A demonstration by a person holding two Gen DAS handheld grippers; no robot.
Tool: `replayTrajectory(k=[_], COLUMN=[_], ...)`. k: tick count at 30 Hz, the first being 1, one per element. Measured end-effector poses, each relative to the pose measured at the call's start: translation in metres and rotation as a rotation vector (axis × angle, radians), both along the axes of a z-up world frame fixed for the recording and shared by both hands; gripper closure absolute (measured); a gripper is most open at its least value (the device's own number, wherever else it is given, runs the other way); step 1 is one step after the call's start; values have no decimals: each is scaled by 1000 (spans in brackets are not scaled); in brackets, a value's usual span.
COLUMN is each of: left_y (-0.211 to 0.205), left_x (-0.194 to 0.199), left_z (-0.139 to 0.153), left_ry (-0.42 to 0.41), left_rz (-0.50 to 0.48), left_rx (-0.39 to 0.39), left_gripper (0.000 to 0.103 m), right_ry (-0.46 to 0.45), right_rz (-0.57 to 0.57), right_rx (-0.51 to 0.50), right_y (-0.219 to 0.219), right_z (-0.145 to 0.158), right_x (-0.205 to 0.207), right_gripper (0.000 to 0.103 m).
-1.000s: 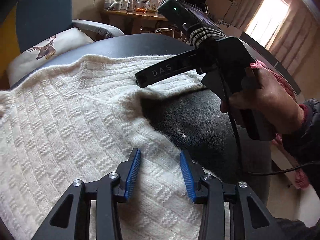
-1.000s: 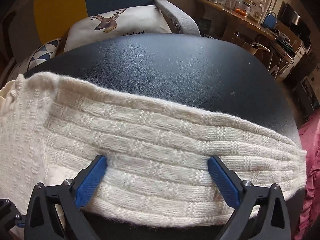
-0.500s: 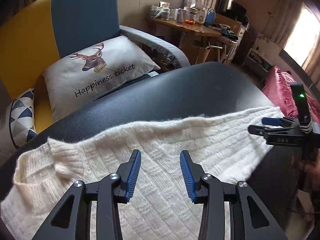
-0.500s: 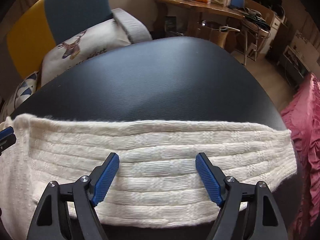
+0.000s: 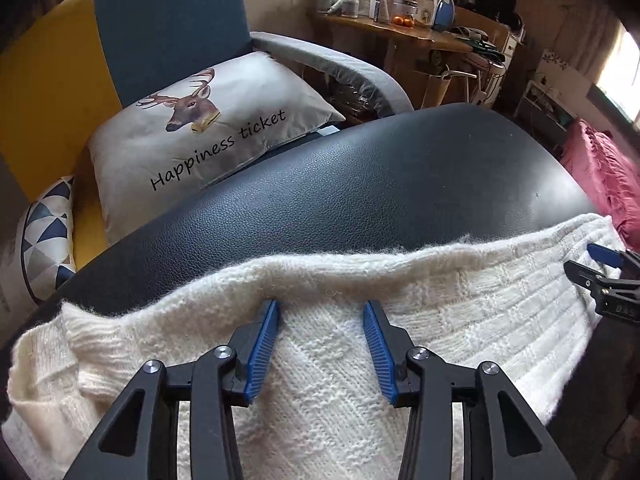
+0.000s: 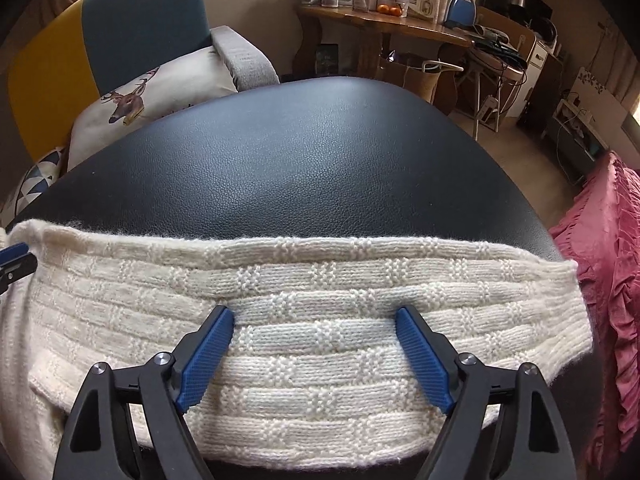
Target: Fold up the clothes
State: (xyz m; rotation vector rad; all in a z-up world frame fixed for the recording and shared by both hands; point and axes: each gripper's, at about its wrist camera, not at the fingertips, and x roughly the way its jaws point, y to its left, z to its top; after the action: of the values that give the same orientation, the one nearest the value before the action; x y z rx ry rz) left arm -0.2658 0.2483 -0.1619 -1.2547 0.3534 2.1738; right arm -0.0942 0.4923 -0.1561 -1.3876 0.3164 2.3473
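A cream knitted sweater (image 5: 460, 312) lies folded into a long band across the black leather surface (image 5: 380, 184). My left gripper (image 5: 322, 308) points down over the band's left part, just short of its fuzzy far edge. Its jaws are opening, with the knit lying beneath them and not pinched. My right gripper (image 6: 314, 314) hangs over the middle of the ribbed band (image 6: 320, 276), its jaws wide and still opening, nothing clamped between them. Each gripper shows at the edge of the other's view: the right gripper (image 5: 600, 276) and the left gripper (image 6: 14, 260).
An armchair (image 5: 168, 20) with a deer cushion (image 5: 208, 120) stands behind the black surface. A wooden table (image 6: 384, 24) with several jars is farther back. Pink fabric (image 6: 600, 240) hangs at the right.
The left gripper swung left, away from the hand holding the right gripper, to the sweater's left part. The right gripper's jaws narrowed, then widened a little, and its view rolled level.
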Motion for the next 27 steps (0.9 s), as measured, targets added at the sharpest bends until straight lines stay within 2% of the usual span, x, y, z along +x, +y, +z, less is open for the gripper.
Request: replayTrajectory(k=[5,8,12,14,17,18,24,27], left_y=[-58,-107,-177,-208,-246,-259,-364,-414], left_x=[36,74,134,162,200,211,272,304], left_z=[27,36,30,25,23,25,55,47], left_ry=[-58,-98,-144,-164,-167,-158,-80,-96], left_rz=[84,175,295,345,397,413,573,648], left_rx=[170,243,260,254,245,248,333,352], left_gripper=[58,58,57,57,57,57,56,54], right_ry=[72,102,54,-1,-53,-58,-65,-38], right_rz=[125,318,540,604,589,572,471,499], right_rx=[-77,-191,-308,-290,-113,-92,-70,-69], right_y=[-36,-97,-189,-229,-261,-264,-272,-291], right_z=[30,41,33,19,1,-1,0,13], right_x=[12,33,65,78,90,92,92,100], right_gripper=[20,20,20,21,21,21,20,20])
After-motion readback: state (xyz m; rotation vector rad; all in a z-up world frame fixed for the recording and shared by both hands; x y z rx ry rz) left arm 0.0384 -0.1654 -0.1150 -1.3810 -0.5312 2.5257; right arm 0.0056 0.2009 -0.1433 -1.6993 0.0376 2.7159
